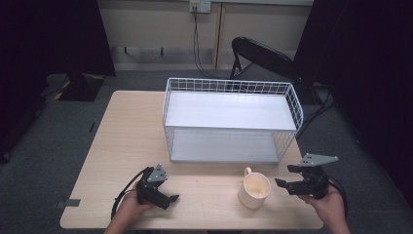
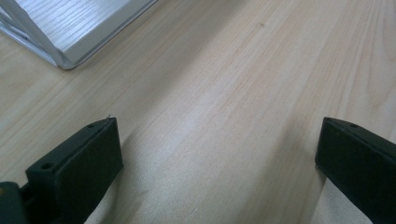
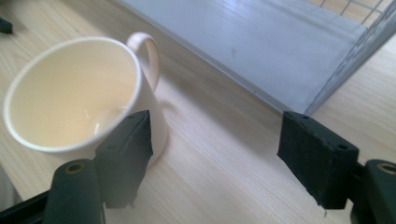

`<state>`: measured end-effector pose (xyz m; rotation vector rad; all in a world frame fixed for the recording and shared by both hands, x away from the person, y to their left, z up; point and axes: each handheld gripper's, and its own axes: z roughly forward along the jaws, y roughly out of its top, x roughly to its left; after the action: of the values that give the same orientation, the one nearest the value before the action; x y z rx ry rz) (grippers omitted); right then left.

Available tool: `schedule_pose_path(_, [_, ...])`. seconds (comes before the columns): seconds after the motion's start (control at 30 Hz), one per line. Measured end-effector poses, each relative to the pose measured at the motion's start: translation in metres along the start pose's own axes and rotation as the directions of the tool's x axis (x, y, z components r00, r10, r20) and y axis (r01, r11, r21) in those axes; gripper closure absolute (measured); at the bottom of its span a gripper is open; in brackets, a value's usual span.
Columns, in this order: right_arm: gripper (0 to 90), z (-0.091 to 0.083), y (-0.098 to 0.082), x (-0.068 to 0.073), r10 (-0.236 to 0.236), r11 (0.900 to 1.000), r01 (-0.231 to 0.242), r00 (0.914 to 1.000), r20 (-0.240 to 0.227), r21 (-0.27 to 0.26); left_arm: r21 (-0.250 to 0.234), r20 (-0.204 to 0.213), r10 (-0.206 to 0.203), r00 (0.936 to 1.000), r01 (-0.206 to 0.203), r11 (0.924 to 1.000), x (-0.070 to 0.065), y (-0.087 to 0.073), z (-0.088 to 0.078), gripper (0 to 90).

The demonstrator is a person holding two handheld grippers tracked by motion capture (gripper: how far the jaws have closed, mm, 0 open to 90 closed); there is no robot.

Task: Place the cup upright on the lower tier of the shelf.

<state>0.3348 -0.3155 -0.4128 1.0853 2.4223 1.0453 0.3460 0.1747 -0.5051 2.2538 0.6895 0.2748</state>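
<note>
Beside mug, jaws gape empty.

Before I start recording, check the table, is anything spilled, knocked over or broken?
Nothing stands out. The cream mug stands upright and empty on the table, in front of the white wire shelf rack, which sits square. No spill shows. Both grippers, left and right, are open.

Lab-like room; dark curtains
</note>
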Motion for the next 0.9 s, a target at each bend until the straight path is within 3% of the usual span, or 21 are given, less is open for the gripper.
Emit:
schedule_pose_path(0.17, [25.8, -0.002, 0.008, 0.008, -0.015, 1.0, 0.015, 0.9998, -0.012, -0.009, 0.0, 0.0, 0.0, 1.0, 0.0, 1.0, 0.0, 0.0, 0.0, 0.0])
schedule_pose_path(0.6, [29.0, 0.004, 0.012, 0.017, 0.015, 0.998, -0.018, 0.9984, -0.054, -0.053, 0.0, 0.0, 0.0, 1.0, 0.0, 1.0, 0.0, 0.0, 0.0, 0.0])
schedule_pose_path(0.63, [32.2, 0.007, 0.011, 0.02, 0.023, 0.997, -0.028, 0.9972, -0.072, -0.074, 0.0, 0.0, 0.0, 1.0, 0.0, 1.0, 0.0, 0.0, 0.0, 0.0])
schedule_pose_path(0.77, [36.6, 0.015, 0.011, 0.023, 0.043, 0.998, -0.047, 0.9957, -0.082, -0.051, 0.0, 0.0, 0.0, 1.0, 0.0, 1.0, 0.0, 0.0, 0.0, 0.0])
schedule_pose_path(0.8, [42.9, 0.019, 0.01, 0.026, 0.048, 0.997, -0.052, 0.9945, -0.093, -0.048, 0.0, 0.0, 0.0, 1.0, 0.0, 1.0, 0.0, 0.0, 0.0, 0.0])
schedule_pose_path(0.9, [47.8, 0.024, 0.009, 0.03, 0.045, 0.997, -0.05, 0.9944, -0.096, -0.056, 0.0, 0.0, 0.0, 1.0, 0.0, 1.0, 0.0, 0.0, 0.0, 0.0])
